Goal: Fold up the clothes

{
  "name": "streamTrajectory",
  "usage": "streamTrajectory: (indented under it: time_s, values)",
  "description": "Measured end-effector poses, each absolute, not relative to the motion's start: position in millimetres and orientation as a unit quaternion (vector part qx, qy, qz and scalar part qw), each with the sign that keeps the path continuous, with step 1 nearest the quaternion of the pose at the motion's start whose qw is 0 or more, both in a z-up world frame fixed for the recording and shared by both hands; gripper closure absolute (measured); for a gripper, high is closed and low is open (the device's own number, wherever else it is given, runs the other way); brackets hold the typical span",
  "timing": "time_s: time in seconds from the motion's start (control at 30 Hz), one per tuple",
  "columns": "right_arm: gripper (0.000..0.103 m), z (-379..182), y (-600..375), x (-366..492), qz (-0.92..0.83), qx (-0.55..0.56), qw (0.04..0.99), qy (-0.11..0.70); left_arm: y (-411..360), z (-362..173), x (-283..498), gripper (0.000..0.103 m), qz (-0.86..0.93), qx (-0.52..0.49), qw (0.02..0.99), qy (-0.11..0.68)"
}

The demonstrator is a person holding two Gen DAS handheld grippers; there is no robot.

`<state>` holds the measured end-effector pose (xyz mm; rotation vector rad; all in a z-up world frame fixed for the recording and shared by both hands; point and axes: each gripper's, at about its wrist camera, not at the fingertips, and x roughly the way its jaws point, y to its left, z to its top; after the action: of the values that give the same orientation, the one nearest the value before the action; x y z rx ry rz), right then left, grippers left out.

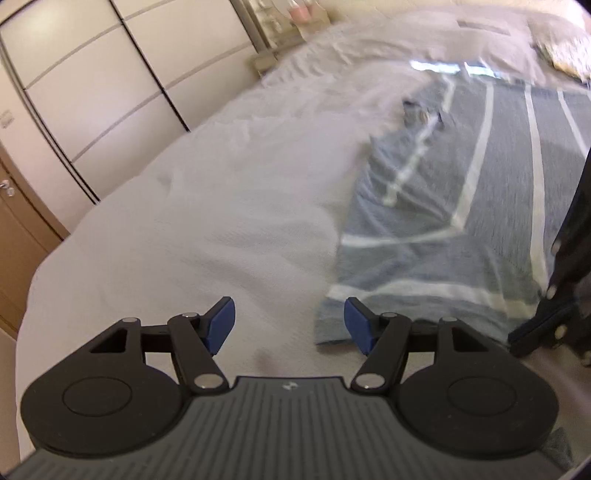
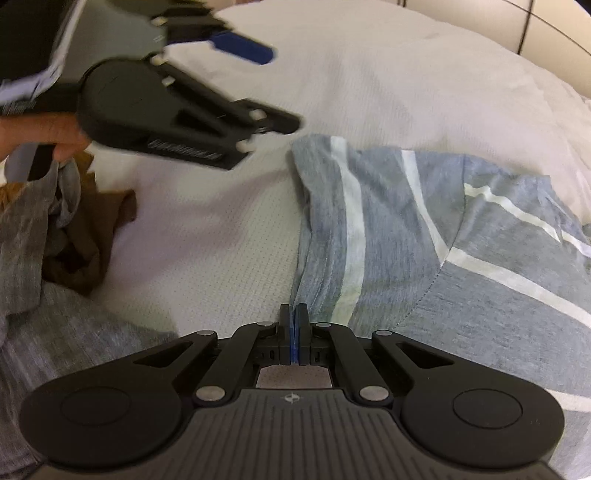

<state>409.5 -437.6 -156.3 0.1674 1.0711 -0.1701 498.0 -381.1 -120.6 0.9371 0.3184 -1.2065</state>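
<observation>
Striped grey shirt point(image 2: 424, 236) lies flat on the bed point(image 2: 229, 240), right gripper point(image 2: 294, 321) pinched together on its near edge, left gripper point(image 1: 290, 325) spread apart and empty beside it; best grab the hem corner, then lift both evenly.

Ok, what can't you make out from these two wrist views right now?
- Right gripper: shut at the striped grey garment edge; whether cloth is pinched is hidden by its pads.
- Left wrist view: bedside items blurred, small.
- Brown clothes pile: cut by left edge.
- Left gripper: open, empty.
</observation>
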Motion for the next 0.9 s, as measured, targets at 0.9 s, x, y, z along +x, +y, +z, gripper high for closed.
streamTrajectory:
  time_s: [0.9]
  values:
    - [0.062, -88, -678, 139, -0.298, 0.123, 0.835, 0.446, -542, -46, 283, 0.046, -0.559, 0.359, 0.719, 0.203]
